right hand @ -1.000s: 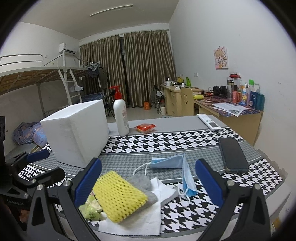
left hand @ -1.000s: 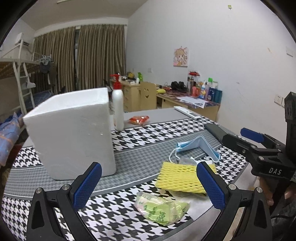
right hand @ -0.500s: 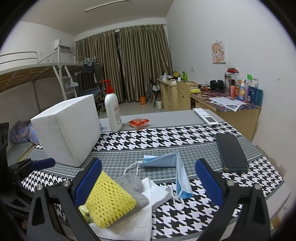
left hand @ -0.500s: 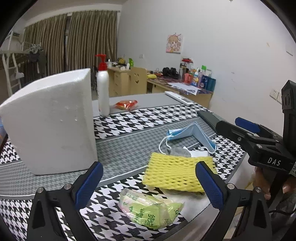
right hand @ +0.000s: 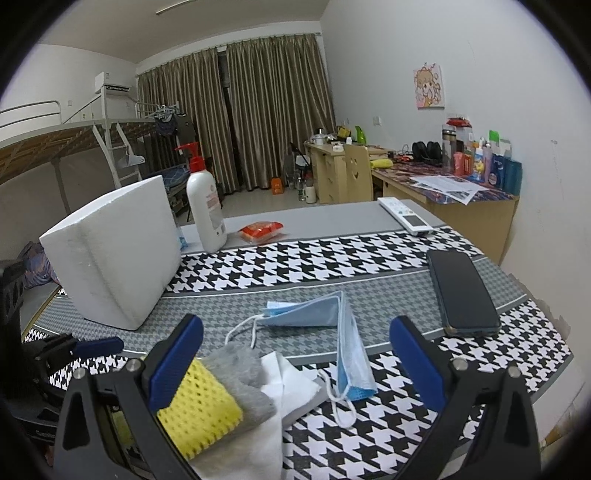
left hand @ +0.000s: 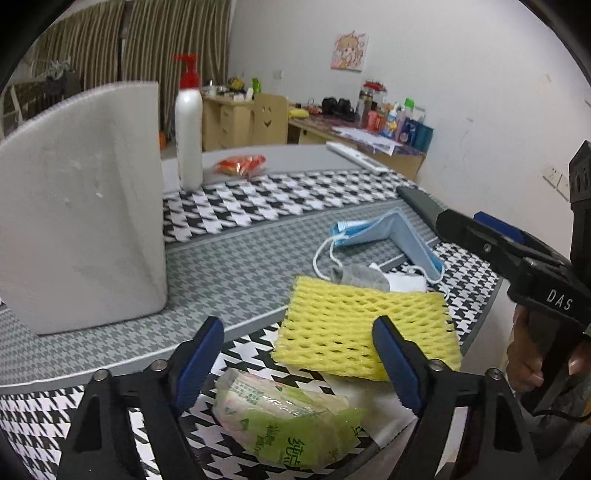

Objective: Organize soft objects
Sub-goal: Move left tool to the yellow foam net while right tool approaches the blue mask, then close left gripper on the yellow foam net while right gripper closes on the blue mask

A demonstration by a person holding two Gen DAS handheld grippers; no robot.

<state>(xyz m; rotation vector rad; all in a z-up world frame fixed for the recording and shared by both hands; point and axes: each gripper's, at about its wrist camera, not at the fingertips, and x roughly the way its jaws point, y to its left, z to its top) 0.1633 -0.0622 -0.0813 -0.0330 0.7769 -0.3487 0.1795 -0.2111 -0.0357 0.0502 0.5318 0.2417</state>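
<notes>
White walls (right hand: pixel 388 55) and white ceiling with a strip light (right hand: pixel 184 6); brown floor-length curtains (right hand: pixel 236 110) drawn across the far end; pale tiled floor (right hand: pixel 258 199) below them; wall air conditioner (right hand: pixel 112 83) at upper left; metal loft bed (right hand: pixel 55 136) with a white ladder and hanging clothes on the left; wooden desks (right hand: pixel 461 206) cluttered with bottles along the right wall; wooden chair (right hand: pixel 356 170) with a smiley cut-out; cartoon poster (right hand: pixel 429 88) on the right wall; wall socket (left hand: pixel 554 173) seen in the left wrist view.

Far left: white pump bottle (right hand: pixel 206 210), red packet (right hand: pixel 261 230) just right of it. Remote (right hand: pixel 405 215) far right, dark phone (right hand: pixel 461 291) nearer.
</notes>
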